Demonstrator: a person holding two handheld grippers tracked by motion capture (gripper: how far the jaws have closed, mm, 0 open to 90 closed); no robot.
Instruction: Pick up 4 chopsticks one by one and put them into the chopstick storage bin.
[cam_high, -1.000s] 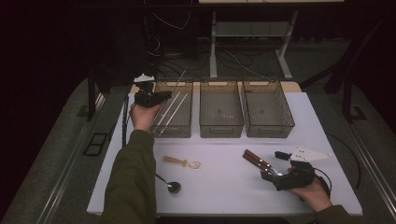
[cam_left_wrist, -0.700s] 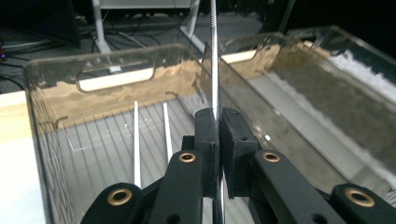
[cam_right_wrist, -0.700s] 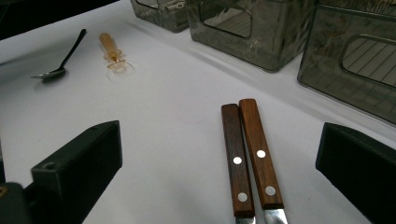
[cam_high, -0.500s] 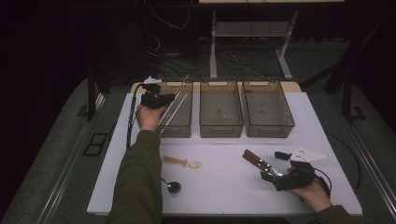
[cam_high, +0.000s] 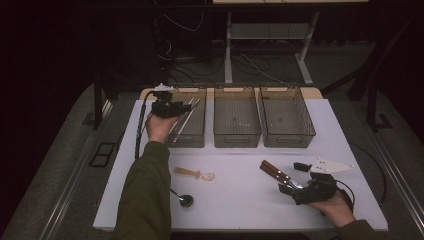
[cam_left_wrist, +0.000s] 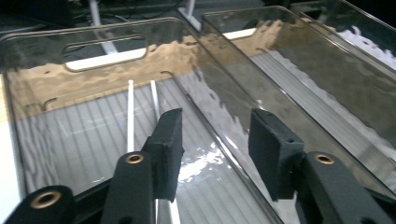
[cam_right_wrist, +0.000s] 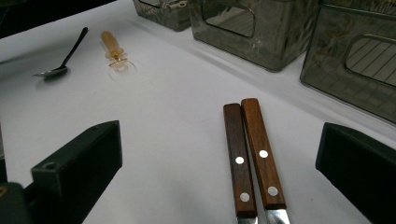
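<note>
Knives (cam_right_wrist: 252, 154), two with brown riveted wooden handles, are seen lying side by side and touching on the white table (cam_high: 240, 200), between the wide-parted jaws of the right gripper (cam_right_wrist: 219, 177); neither pad touches them, and nothing is held. In the high view the pair (cam_high: 275, 174) lies just ahead of the right gripper (cam_high: 295, 189), blades toward it. Farther left on the table a black spoon (cam_high: 184, 199) and an amber, translucent plastic spoon (cam_high: 194, 174) are laid apart from one another. Beyond them, three smoky transparent bins with ribbed floors stand in a row. Over the left bin (cam_high: 192, 135) the left gripper (cam_high: 181, 108) is held; its jaws have just been opening and stand partly apart, with nothing pressed between the flat black pads. Thin white sticks (cam_left_wrist: 130, 116) lie on that bin's floor, below the jaws.
</note>
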